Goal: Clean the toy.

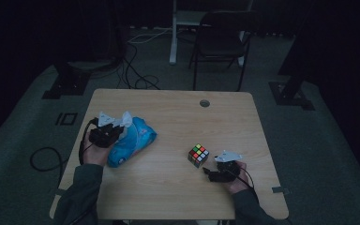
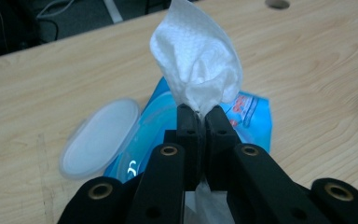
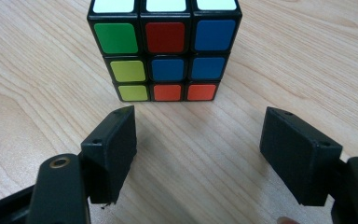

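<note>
Left gripper (image 2: 200, 114): my jaws clamped on a white wipe (image 2: 196, 60) above the blue pack (image 1: 133, 140) near the tabletop's (image 1: 178, 187) left edge; the pack's lid (image 2: 100, 137) lies open. Right gripper (image 3: 198, 140): my jaws apart, nothing between them, cube (image 3: 164, 49) just ahead, untouched, right of centre.

Table (image 1: 168, 178): pale wood-grain, smooth, matt. Wipe (image 2: 196, 60): soft white tissue, crinkled. Pack (image 2: 251, 116): glossy blue plastic film w/ translucent plastic lid (image 2: 100, 137). Cube (image 3: 163, 46): glossy plastic. Gripper pads (image 3: 114, 154): matt black plastic.
</note>
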Demonstrator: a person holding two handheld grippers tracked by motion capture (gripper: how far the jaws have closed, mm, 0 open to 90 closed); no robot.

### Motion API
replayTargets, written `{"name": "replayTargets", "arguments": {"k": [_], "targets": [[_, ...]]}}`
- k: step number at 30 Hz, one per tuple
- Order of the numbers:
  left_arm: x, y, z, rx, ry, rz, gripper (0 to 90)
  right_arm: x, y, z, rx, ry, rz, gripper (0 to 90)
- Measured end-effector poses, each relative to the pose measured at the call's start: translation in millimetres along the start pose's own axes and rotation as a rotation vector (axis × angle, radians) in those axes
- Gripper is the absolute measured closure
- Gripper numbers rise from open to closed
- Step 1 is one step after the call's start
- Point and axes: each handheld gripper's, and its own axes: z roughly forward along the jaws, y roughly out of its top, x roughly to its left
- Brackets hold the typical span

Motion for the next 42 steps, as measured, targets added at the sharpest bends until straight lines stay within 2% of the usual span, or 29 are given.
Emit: {"name": "replayTargets", "arguments": {"k": [3, 11, 17, 20, 21, 24, 34, 40, 42], "targets": [[-0.5, 4.6, -5.6, -0.023, -0.011, -0.004, 87.5, -1.1, 0.2, 0.3, 0.003, 0.007, 0.005, 27.1], [-4.3, 17.5, -20.5, -0.09, -0.047, -0.01, 87.5, 1.3, 1.5, 1.6, 0.004, -0.014, -0.014, 22.3], [-9.7, 28.0, -31.3, -0.137, -0.071, -0.004, 87.5, -0.4, 1.8, 2.4, 0.013, -0.009, 0.015, 20.7], [-12.6, 31.5, -34.3, -0.149, -0.081, 0.0, 87.5, -1.3, 1.8, 3.0, 0.021, 0.004, 0.034, 18.0], [-13.8, 32.3, -34.9, -0.152, -0.083, 0.0, 87.5, -1.1, 1.9, 3.5, 0.025, 0.007, 0.031, 15.0], [-17.3, 34.5, -35.7, -0.159, -0.093, 0.007, 87.5, -0.4, 2.2, 3.9, 0.029, 0.011, 0.024, 14.1], [-27.7, 42.4, -35.0, -0.174, -0.125, 0.015, 87.4, 7.9, 10.1, 11.6, 0.025, 0.041, 0.009, 15.9], [-33.2, 47.5, -34.0, -0.181, -0.139, 0.025, 87.3, 10.0, 16.5, 18.8, 0.025, 0.036, 0.003, 17.1], [-36.4, 50.3, -32.4, -0.183, -0.146, 0.029, 87.4, 8.8, 18.1, 20.3, 0.018, 0.034, 0.006, 20.9]]}}
